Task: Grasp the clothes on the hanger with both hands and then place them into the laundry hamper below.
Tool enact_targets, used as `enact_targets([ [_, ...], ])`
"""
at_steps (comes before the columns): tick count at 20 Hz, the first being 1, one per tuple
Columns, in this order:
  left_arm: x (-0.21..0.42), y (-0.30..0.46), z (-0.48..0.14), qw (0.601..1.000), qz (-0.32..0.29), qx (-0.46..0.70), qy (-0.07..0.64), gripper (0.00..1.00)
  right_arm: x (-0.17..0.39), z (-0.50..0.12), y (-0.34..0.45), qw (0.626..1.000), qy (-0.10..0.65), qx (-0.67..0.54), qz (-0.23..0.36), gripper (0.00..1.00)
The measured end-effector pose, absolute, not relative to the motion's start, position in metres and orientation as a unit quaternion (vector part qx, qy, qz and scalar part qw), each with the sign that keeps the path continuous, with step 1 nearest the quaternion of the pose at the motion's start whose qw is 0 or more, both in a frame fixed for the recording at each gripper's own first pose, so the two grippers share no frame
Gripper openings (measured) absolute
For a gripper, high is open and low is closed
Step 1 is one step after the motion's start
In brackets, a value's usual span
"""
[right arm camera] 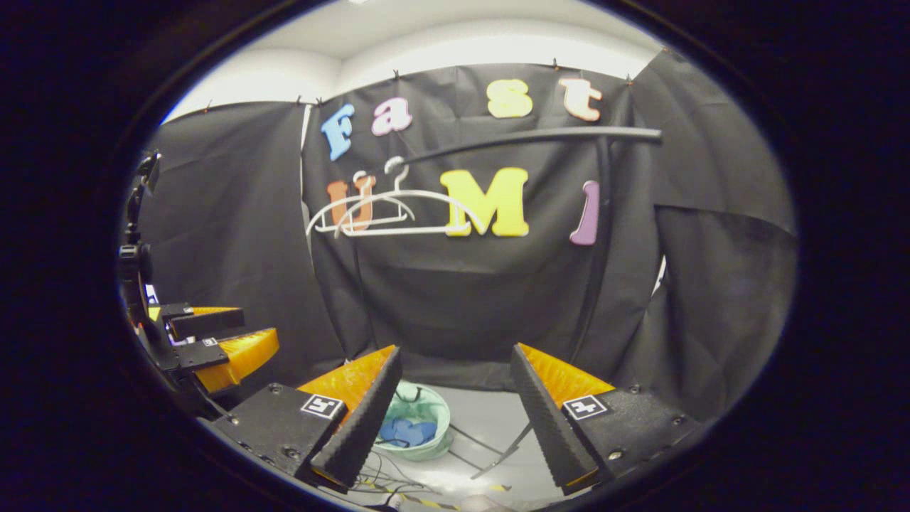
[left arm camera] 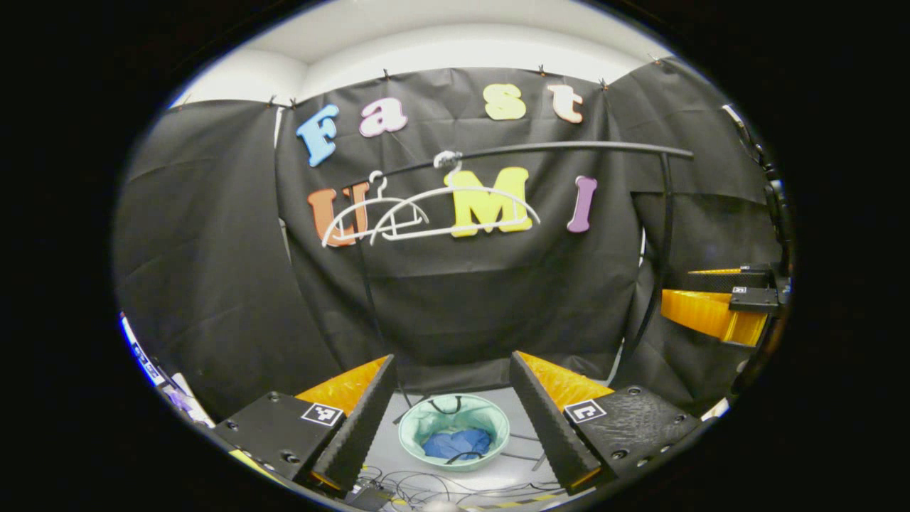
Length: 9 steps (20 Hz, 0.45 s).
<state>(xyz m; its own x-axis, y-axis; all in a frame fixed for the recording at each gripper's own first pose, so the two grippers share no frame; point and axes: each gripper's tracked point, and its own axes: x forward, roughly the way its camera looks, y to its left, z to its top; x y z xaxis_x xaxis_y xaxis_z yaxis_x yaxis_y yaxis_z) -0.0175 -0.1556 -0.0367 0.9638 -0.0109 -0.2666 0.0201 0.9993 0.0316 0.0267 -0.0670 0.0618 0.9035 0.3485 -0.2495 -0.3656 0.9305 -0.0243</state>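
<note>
Both white wire hangers (left arm camera: pixel 426 213) on the black rail (left arm camera: pixel 554 148) above the grippers hang bare. Blue crumpled clothes (left arm camera: pixel 455 444) lie in the pale green laundry hamper (left arm camera: pixel 490 416) below the left gripper (left arm camera: pixel 451 419), jaws wide; right gripper (right arm camera: pixel 455 419) likewise wide. Judged complete; next, withdraw.

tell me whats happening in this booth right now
A person is holding a two-finger gripper in each hand, clearing clothes off a rail into a hamper. At this moment the white hangers on the black rail are bare, and a blue garment lies inside the pale green hamper on the floor below. The left gripper and the right gripper both have their fingers spread apart with nothing between them, held above the hamper.
</note>
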Motion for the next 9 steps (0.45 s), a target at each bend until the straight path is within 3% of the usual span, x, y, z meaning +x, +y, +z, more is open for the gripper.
enact_targets([
  [4,-0.044,-0.154,0.021,0.996,-0.004,0.03,0.087,0.98,0.0,0.089,-0.082,0.983,0.07,-0.022,0.171,1.0],
  [9,-0.07,-0.109,0.05,0.999,0.018,0.023,0.041,0.98,-0.028,0.105,-0.097,0.992,0.017,-0.002,0.128,0.99],
])
